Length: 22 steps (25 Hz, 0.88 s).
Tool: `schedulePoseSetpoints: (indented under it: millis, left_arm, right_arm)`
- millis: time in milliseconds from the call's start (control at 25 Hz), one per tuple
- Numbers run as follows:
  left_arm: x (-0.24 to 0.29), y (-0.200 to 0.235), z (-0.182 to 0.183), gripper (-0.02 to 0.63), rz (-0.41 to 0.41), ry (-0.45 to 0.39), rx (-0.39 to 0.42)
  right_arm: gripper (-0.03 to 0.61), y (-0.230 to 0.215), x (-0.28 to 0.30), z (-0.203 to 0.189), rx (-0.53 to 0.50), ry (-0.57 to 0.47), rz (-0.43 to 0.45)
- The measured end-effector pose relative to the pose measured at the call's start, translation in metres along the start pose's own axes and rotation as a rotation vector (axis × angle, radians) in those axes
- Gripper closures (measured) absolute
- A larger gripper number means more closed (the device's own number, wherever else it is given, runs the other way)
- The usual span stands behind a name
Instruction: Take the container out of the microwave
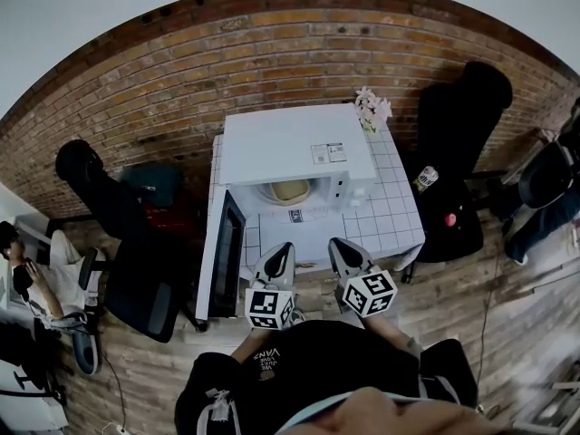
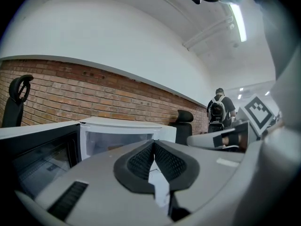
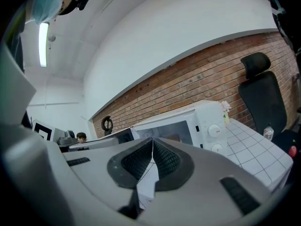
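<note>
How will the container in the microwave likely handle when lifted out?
The container looks round and shallow: probably light, yet apt to slip or turn in a pinch. Its material cannot be told from here, so stiffness is uncertain.

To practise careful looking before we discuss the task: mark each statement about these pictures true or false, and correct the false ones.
1. The microwave has its door open. True.
2. The container lies out on the table. False: it sits inside the microwave.
3. The left gripper and the right gripper are both shut, with nothing between their jaws. True.
4. The flowers stand on top of the microwave. False: they stand on the table, beside the microwave's far right corner.
5. The left gripper grasps the door. False: it is in front of the table, clear of the door.
</note>
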State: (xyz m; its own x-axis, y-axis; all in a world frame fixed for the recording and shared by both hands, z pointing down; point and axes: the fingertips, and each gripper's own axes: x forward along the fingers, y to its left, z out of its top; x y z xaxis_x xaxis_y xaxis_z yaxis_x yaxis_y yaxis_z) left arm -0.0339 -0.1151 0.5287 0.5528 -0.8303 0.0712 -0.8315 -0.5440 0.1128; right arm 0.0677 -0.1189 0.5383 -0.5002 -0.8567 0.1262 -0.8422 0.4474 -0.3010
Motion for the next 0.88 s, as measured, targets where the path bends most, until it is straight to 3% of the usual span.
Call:
schedulePoseSetpoints:
  millis: [560, 880]
  left_arm:
    - [0.014, 0.040, -0.013, 0.603, -0.071, 0.038, -0.012]
    - [0.017, 0.053, -0.022, 0.603, -0.053, 0.051, -0.034]
  right_arm:
    - [0.574, -0.003, 0.046, -0.012, 0.062, 0.003, -0.074]
    - [0.574, -0.006, 0.061, -0.020, 0.079, 0.032, -0.075]
